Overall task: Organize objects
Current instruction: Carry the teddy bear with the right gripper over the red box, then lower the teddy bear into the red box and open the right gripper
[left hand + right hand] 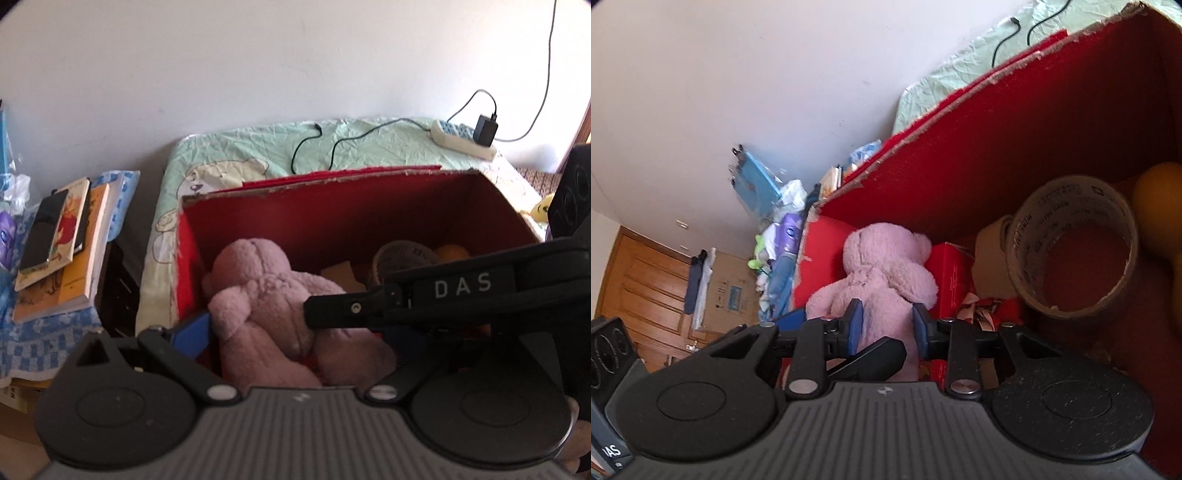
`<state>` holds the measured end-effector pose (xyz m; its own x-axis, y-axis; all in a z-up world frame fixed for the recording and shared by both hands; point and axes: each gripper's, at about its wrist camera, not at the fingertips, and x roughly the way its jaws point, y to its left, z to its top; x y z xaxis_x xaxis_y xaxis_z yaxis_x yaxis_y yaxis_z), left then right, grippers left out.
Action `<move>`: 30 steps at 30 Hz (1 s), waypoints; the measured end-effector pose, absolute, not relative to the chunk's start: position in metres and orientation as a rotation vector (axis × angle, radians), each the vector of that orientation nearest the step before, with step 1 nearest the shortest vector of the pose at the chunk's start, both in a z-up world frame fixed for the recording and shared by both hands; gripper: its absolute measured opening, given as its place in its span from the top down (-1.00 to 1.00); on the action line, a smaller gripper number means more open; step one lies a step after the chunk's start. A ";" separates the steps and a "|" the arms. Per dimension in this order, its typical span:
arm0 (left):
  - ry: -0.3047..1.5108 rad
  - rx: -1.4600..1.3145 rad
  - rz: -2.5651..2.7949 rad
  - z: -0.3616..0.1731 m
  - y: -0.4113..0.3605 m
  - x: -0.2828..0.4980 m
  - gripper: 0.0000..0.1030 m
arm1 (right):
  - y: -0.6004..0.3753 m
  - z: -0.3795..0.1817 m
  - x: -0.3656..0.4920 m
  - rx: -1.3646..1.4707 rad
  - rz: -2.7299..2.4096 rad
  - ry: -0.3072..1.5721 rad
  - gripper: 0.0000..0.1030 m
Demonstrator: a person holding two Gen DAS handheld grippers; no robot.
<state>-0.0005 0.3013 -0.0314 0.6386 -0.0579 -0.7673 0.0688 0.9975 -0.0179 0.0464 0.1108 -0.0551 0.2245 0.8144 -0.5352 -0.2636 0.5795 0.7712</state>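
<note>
A stack of books [62, 251] with a dark phone [42, 230] on top sits at the far left, beside the bed [258, 155]. On the bed stands a red cardboard box [332, 214], and the pink plush toy [266, 295] lies inside at its left end. The left claw [291, 332] is spread wide around the toy, not gripping it. The right claw [886, 325] has its blue pads pressed against the toy's body, clamped on it. A tape roll [1075, 251] rests further right in the box.
</note>
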 end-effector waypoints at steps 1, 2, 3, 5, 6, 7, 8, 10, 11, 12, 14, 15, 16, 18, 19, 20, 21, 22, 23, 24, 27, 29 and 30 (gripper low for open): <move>0.882 0.026 -0.067 -0.031 0.301 0.000 -0.94 | 0.111 -0.055 0.046 0.597 0.809 1.112 0.33; 0.885 0.038 -0.063 -0.031 0.300 -0.001 -0.94 | 0.112 -0.055 0.046 0.590 0.811 1.119 0.31; 0.889 0.048 -0.060 -0.030 0.300 -0.003 -0.94 | 0.114 -0.056 0.046 0.580 0.812 1.126 0.29; 0.895 0.068 -0.052 -0.029 0.298 -0.006 -0.93 | 0.118 -0.057 0.044 0.574 0.826 1.141 0.29; 0.893 0.074 -0.052 -0.027 0.297 -0.009 -0.94 | 0.120 -0.058 0.044 0.571 0.827 1.143 0.28; 0.884 0.079 -0.053 -0.025 0.297 -0.012 -0.95 | 0.120 -0.057 0.043 0.567 0.822 1.137 0.28; 0.874 0.082 -0.053 -0.023 0.297 -0.014 -0.95 | 0.119 -0.057 0.043 0.571 0.823 1.137 0.28; 0.871 0.090 -0.053 -0.022 0.297 -0.016 -0.95 | 0.118 -0.060 0.044 0.588 0.826 1.147 0.29; 0.876 0.092 -0.052 -0.023 0.297 -0.015 -0.95 | 0.119 -0.061 0.045 0.584 0.822 1.153 0.29; 0.881 0.092 -0.051 -0.024 0.297 -0.014 -0.95 | 0.120 -0.061 0.044 0.575 0.820 1.155 0.32; 0.894 0.085 -0.048 -0.026 0.297 -0.012 -0.95 | 0.122 -0.059 0.043 0.557 0.821 1.155 0.38; 0.897 0.081 -0.044 -0.026 0.297 -0.011 -0.94 | 0.123 -0.059 0.043 0.558 0.823 1.156 0.38; 0.899 0.079 -0.040 -0.027 0.297 -0.010 -0.94 | 0.123 -0.060 0.043 0.562 0.824 1.159 0.38; 0.906 0.078 -0.032 -0.028 0.296 -0.009 -0.93 | 0.125 -0.060 0.043 0.555 0.813 1.158 0.39; 0.909 0.077 -0.028 -0.029 0.295 -0.008 -0.93 | 0.127 -0.060 0.043 0.546 0.805 1.152 0.40; 0.912 0.073 -0.024 -0.029 0.295 -0.008 -0.92 | 0.127 -0.060 0.043 0.545 0.796 1.149 0.40; 0.915 0.072 -0.021 -0.029 0.295 -0.007 -0.92 | 0.127 -0.062 0.044 0.552 0.789 1.152 0.42; 0.917 0.073 -0.018 -0.029 0.295 -0.007 -0.92 | 0.127 -0.063 0.044 0.553 0.784 1.156 0.44; 0.921 0.072 -0.017 -0.030 0.294 -0.007 -0.93 | 0.127 -0.062 0.045 0.545 0.787 1.158 0.45; 0.925 0.068 -0.016 -0.030 0.294 -0.007 -0.94 | 0.126 -0.061 0.045 0.530 0.793 1.157 0.46; 0.934 0.060 -0.026 -0.031 0.293 -0.008 -0.98 | 0.125 -0.055 0.044 0.464 0.809 1.154 0.47; 0.933 0.068 -0.036 -0.031 0.290 -0.010 -0.99 | 0.124 -0.052 0.042 0.424 0.819 1.153 0.47; 0.928 0.075 -0.039 -0.030 0.288 -0.012 -0.99 | 0.123 -0.051 0.042 0.422 0.822 1.153 0.47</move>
<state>-0.0116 0.2876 -0.0302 0.5988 -0.0014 -0.8009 0.0665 0.9966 0.0479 0.0415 0.1230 -0.0507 0.1671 0.7562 -0.6326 -0.3519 0.6451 0.6782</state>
